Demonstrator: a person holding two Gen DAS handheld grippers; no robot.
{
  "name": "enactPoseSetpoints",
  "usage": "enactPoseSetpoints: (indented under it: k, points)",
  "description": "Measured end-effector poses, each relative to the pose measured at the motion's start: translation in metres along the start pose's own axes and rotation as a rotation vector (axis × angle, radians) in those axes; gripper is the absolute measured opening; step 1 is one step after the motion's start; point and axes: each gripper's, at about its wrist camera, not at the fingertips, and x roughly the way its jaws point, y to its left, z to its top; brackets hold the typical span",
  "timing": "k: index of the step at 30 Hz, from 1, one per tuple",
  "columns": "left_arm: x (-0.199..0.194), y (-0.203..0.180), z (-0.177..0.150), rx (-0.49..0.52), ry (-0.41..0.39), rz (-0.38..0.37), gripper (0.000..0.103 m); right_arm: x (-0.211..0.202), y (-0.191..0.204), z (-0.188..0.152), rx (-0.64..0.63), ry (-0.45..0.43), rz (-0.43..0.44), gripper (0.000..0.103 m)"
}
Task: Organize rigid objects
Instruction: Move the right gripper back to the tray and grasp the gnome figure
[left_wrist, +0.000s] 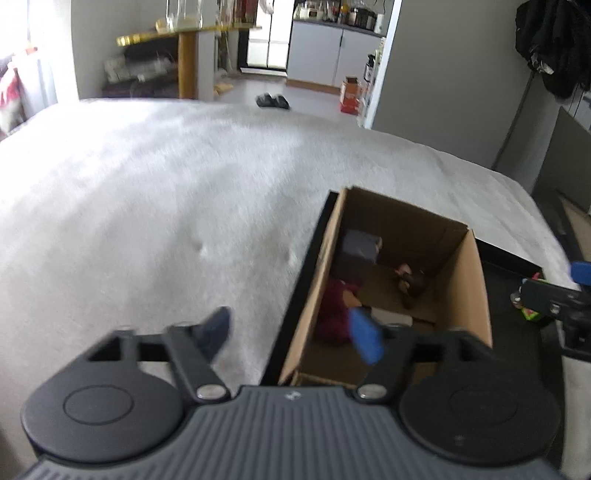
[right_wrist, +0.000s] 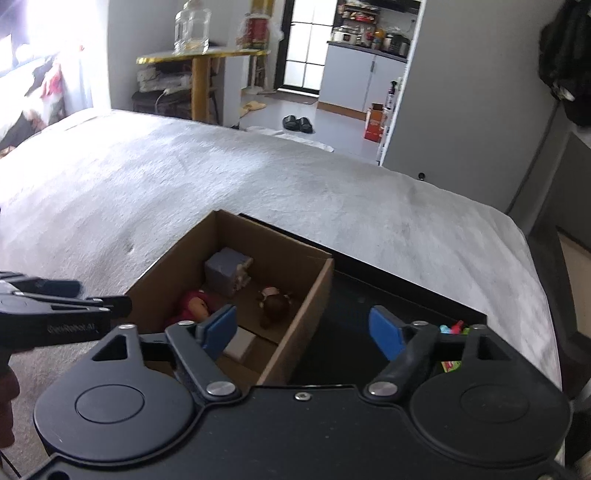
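An open cardboard box (left_wrist: 469, 280) (right_wrist: 314, 291) stands on a grey bed, beside a black tray (right_wrist: 343, 325). In it lie a grey cube (right_wrist: 225, 271), a maroon doll (right_wrist: 192, 306), a brown figurine (right_wrist: 275, 304) and a white block (right_wrist: 240, 345). My left gripper (left_wrist: 291, 336) is open and empty, above the box's left wall. My right gripper (right_wrist: 306, 330) is open and empty, above the box's right wall and the tray. Small colourful toys (right_wrist: 452, 328) lie at the tray's right end.
The grey bed cover (left_wrist: 166, 192) stretches far to the left and back. The right gripper (left_wrist: 554, 299) shows at the right edge of the left wrist view. Beyond the bed are a yellow table (right_wrist: 199, 59), black slippers (right_wrist: 297, 123) and a red carton (right_wrist: 375, 122).
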Motion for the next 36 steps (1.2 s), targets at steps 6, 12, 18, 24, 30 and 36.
enactPoseSetpoints:
  k: [6, 12, 18, 24, 30, 36]
  points:
    - [-0.012, -0.021, 0.008, 0.051, -0.008, 0.009, 0.085, -0.009, -0.031, -0.008, 0.044, -0.011, 0.004, 0.086]
    - [-0.023, -0.047, 0.016, 0.108, -0.034, 0.04, 0.087, -0.013, -0.061, -0.013, 0.081, -0.031, 0.013, 0.089]
    - [-0.024, -0.08, 0.015, 0.173, -0.035, 0.067, 0.088, -0.007, -0.094, -0.026, 0.17, -0.051, 0.034, 0.089]
    - [-0.019, -0.115, 0.013, 0.243, -0.043, 0.091, 0.088, 0.007, -0.127, -0.048, 0.261, -0.077, 0.067, 0.089]
    - [-0.012, -0.144, 0.014, 0.302, -0.045, 0.133, 0.088, 0.035, -0.166, -0.073, 0.351, -0.078, 0.053, 0.086]
    - [-0.005, -0.17, 0.015, 0.35, -0.053, 0.177, 0.088, 0.064, -0.197, -0.096, 0.411, -0.088, 0.036, 0.079]
